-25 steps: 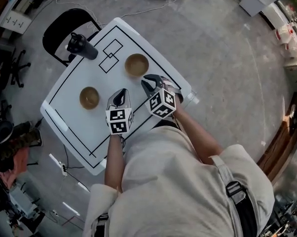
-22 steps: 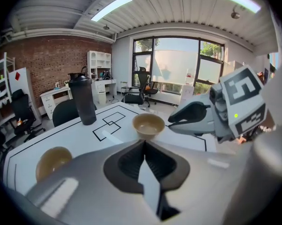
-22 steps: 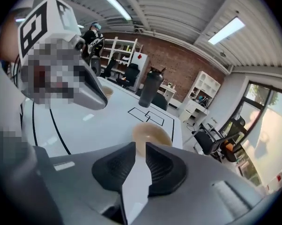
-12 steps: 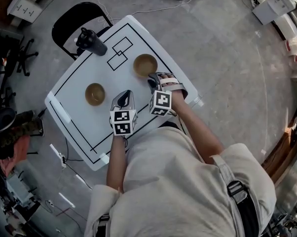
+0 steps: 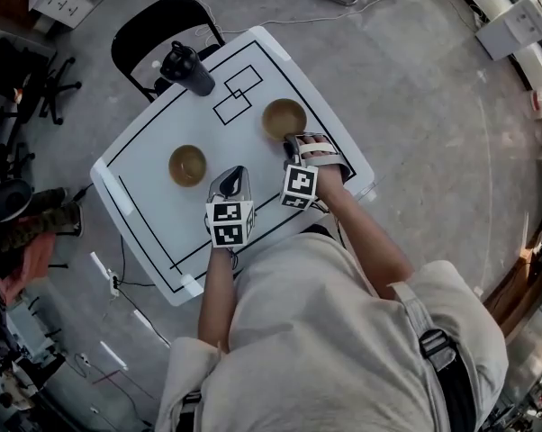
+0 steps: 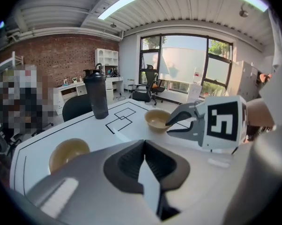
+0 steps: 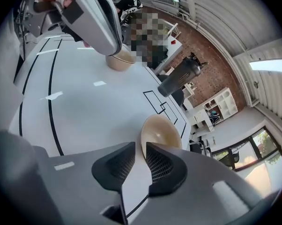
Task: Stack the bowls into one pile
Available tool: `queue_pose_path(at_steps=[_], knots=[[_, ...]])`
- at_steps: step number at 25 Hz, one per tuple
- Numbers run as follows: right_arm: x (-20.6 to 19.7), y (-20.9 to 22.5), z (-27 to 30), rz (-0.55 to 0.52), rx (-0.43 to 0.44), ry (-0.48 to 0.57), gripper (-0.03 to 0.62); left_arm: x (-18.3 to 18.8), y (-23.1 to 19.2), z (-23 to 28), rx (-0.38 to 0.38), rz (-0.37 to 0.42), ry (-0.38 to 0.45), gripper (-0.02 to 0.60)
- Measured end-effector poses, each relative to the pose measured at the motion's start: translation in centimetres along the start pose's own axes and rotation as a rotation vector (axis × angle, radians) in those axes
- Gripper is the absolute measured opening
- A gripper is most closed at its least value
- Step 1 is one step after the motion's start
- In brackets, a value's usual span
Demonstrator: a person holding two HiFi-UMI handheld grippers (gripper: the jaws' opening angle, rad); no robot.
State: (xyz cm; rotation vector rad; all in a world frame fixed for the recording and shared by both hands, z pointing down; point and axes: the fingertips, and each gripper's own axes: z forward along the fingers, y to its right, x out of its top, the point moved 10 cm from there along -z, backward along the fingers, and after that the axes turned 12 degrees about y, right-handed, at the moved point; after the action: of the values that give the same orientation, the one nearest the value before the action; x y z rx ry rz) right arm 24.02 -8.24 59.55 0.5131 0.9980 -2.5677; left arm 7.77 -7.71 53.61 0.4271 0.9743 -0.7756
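Jaws of the right gripper apart and just now closing a little, with the near rim of the right bowl showing in the gap at their tips. No sign yet of the pads pressing on it. Jaws of the left gripper fully together, with nothing between them.

Right bowl straight ahead of the right jaws and touching or nearly so, upright on the worktop, mouth up. Round, so no long axis to line up with; only the thin rim wall to straddle, one jaw inside and one outside. Left bowl well apart from it, across the worktop, ahead and to the left of the left gripper, which is the nearer of the two to it. Probably a pinch on the right bowl's rim next, then a carry over to the left bowl.

No brand or label readable anywhere. Only black-and-white square markers on the gripper cubes, black outlines on the worktop, and a plain dark bottle at the far corner.
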Motion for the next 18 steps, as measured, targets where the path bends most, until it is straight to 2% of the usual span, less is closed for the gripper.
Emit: queue_pose_path(at_steps=[2,5,18], knots=[[0.2,0.1,-0.2,-0.028,-0.011,0.006,0.032,-0.2,-0.2,-0.4,0.004,-0.012,0.0,0.003],[0.4,0.0,-0.2,-0.053,-0.011,-0.004,0.017,-0.6,-0.6,-0.7,0.003,-0.031,-0.005,0.003],[3.7,-0.7,-0.6,-0.081,-0.047,0.006,0.017,-1.5,-3.4,-3.6,0.048,-0.07,0.015,0.003]])
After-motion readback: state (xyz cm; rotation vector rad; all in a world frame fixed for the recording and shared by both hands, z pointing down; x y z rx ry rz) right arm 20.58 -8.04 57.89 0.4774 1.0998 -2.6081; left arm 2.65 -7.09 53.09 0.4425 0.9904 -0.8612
